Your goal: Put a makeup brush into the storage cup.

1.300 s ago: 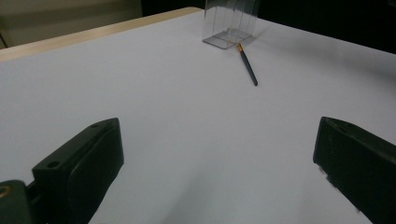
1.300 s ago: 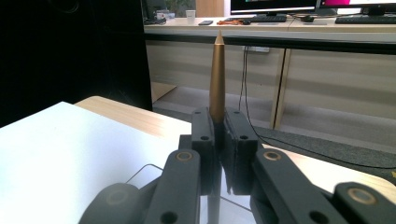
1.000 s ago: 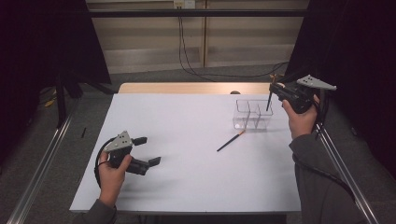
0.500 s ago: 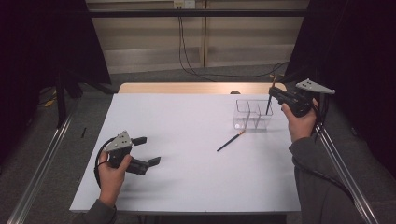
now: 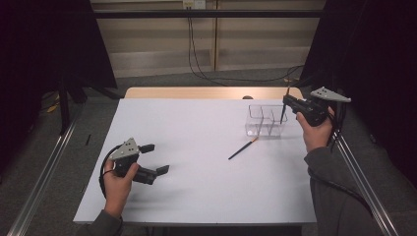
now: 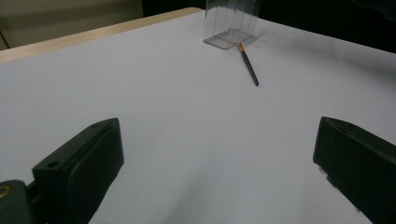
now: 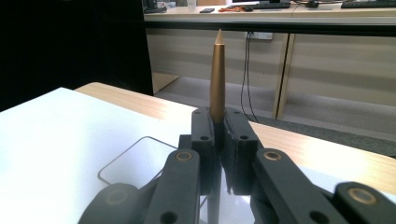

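My right gripper (image 5: 286,102) is shut on a dark pen (image 5: 282,116) with a gold end. It holds the pen upright, with the lower end inside the right compartment of a clear divided container (image 5: 255,106) at the table's far right. In the right gripper view the gold tip (image 7: 217,79) sticks up from the closed jaws (image 7: 217,126), above the container's rim (image 7: 135,161). A second dark pen (image 5: 242,148) lies on the white table just in front of the container. My left gripper (image 5: 155,158) rests open at the near left; the pen on the table (image 6: 249,65) and the container (image 6: 231,23) lie far ahead of it.
The white table (image 5: 196,128) has a wooden strip along its far edge (image 5: 196,92). Metal rails (image 5: 44,177) run along both sides. Dark curtains and cables stand behind the table.
The right hand has sunk slightly, bringing the held pen a little deeper into the container. The left hand has stayed still.
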### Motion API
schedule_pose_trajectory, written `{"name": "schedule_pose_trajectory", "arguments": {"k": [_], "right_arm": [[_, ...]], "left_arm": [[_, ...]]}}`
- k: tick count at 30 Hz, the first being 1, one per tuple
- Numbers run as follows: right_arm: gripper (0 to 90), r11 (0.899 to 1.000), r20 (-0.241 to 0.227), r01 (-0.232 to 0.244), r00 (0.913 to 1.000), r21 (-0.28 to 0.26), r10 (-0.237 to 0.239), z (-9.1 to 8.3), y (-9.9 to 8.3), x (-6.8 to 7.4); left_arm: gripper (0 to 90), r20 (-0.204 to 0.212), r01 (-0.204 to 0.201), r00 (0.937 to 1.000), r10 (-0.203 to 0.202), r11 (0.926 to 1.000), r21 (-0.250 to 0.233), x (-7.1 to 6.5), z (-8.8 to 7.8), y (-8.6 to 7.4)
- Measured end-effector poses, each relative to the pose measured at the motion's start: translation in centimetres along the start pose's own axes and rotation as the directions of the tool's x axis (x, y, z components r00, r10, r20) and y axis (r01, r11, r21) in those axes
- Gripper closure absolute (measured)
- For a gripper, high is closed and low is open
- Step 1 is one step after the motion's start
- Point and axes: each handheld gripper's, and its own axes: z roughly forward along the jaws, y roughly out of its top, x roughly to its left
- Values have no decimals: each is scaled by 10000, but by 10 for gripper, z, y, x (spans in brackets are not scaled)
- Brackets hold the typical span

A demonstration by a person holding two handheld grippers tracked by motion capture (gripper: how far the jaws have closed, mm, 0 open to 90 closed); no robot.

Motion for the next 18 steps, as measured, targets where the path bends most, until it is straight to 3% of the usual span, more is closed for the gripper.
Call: {"name": "schedule_pose_trajectory", "arguments": {"k": [18], "right_arm": [[839, 9997, 127, 81, 9999, 219, -84, 0, -12, -4]], "left_arm": [[15, -2, 10, 10000, -10, 10000, 8, 0, 0, 0]]}}
